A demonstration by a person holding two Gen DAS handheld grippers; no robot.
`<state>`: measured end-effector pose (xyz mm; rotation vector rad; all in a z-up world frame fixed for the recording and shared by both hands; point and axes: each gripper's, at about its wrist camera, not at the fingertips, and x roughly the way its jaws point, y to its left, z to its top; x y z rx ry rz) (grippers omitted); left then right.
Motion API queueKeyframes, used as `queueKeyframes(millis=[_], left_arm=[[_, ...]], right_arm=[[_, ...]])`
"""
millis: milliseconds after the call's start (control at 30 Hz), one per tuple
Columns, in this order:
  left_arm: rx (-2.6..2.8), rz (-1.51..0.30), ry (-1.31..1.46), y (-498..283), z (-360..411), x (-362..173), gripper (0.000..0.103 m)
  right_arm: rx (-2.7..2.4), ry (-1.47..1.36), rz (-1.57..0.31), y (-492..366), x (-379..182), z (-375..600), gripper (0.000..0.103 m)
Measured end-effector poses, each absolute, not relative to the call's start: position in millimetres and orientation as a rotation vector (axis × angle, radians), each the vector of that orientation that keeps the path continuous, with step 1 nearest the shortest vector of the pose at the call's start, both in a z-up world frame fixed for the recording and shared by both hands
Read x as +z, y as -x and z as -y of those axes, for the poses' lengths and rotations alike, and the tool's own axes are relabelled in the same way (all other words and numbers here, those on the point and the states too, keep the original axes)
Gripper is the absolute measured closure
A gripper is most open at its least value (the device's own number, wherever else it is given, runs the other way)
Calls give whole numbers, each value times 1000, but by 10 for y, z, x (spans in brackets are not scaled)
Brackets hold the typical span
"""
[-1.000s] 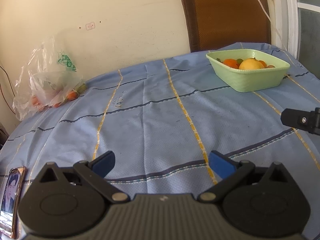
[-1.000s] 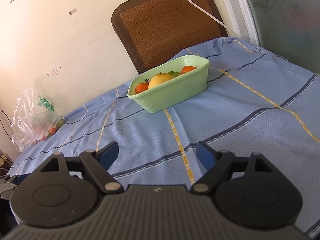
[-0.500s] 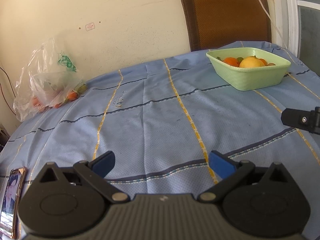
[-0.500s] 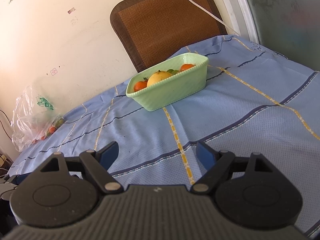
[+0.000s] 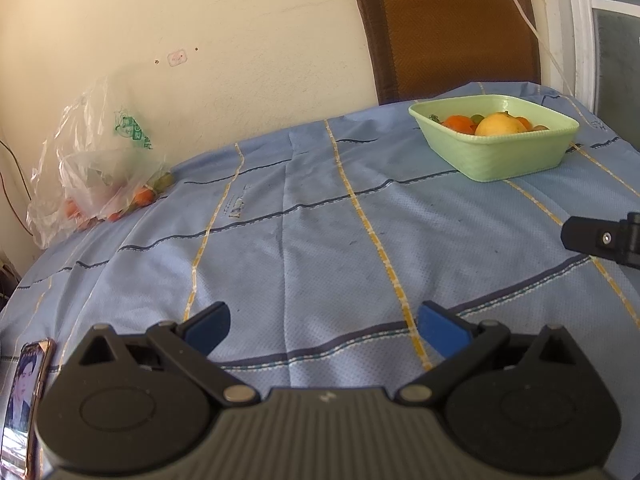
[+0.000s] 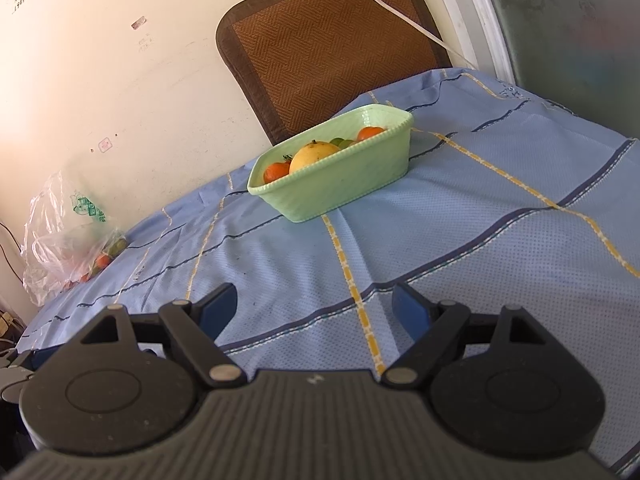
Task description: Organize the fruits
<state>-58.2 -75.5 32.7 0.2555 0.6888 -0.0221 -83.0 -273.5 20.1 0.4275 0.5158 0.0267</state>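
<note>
A light green basket (image 5: 516, 160) stands at the far right of the blue tablecloth and holds a yellow fruit (image 5: 500, 125), orange fruits (image 5: 458, 123) and small green ones. It also shows in the right wrist view (image 6: 340, 188). A clear plastic bag (image 5: 96, 160) with small orange and green fruits lies at the far left; it also shows in the right wrist view (image 6: 68, 240). My left gripper (image 5: 324, 326) is open and empty, low over the near cloth. My right gripper (image 6: 316, 310) is open and empty; part of it (image 5: 600, 236) shows at the left view's right edge.
A brown chair back (image 5: 448, 28) stands behind the table against the cream wall. A phone (image 5: 24, 400) lies at the near left edge of the table. A white cable (image 6: 384, 8) hangs across the chair. A window frame (image 6: 480, 12) is at the right.
Both views have dipped and drawn slightly back, so the basket sits a little lower and flatter in view. Both grippers stay open and empty.
</note>
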Motion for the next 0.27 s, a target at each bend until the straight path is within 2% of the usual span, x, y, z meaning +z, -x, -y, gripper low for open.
queueKeyframes(millis=[267], left_arm=[[-86, -675, -226, 603, 766, 366, 0]], right_arm=[[17, -392, -489, 862, 237, 2714, 17]])
